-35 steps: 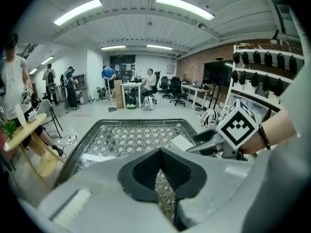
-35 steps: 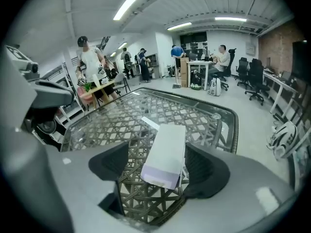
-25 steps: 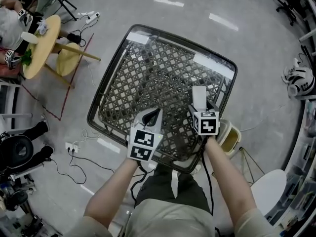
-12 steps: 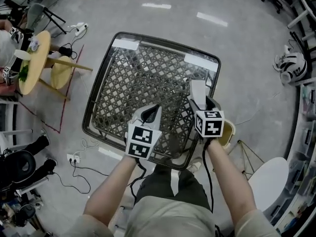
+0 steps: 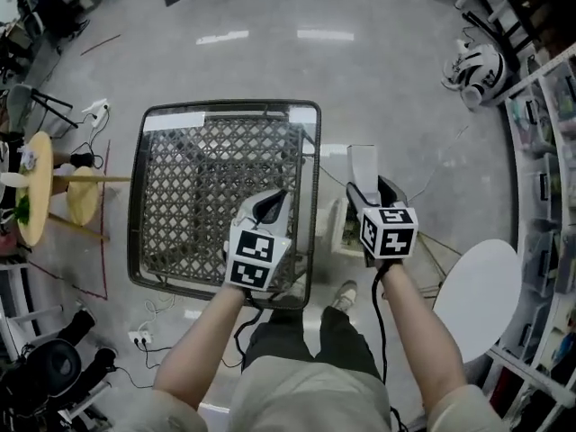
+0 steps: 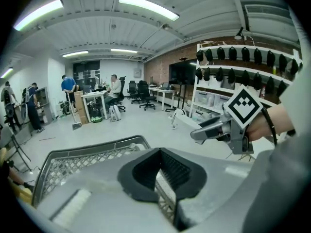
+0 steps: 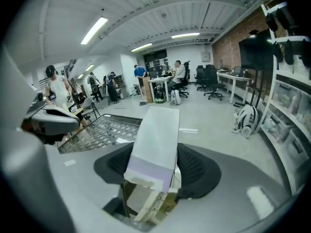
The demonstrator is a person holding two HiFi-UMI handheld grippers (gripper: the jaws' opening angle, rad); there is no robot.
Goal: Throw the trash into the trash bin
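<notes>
My right gripper is shut on a tall white carton and holds it upright in the air, just off the right edge of the mesh table. The right gripper view shows the carton standing between the black pads, its torn lower end towards the camera. A small pale trash bin stands on the floor between the table's edge and this gripper. My left gripper is shut and empty over the table's near right corner, and its pads meet with nothing between them.
A white round seat is at the right, with shelves beyond it and a white helmet-like object on the floor. Yellow round tables stand at the left. Cables and a power strip lie near my feet. People work at desks far off.
Both grippers have shifted right and risen. The right one, carton still held, has left the mesh table and is now beside it near the bin. The left gripper stays shut.
</notes>
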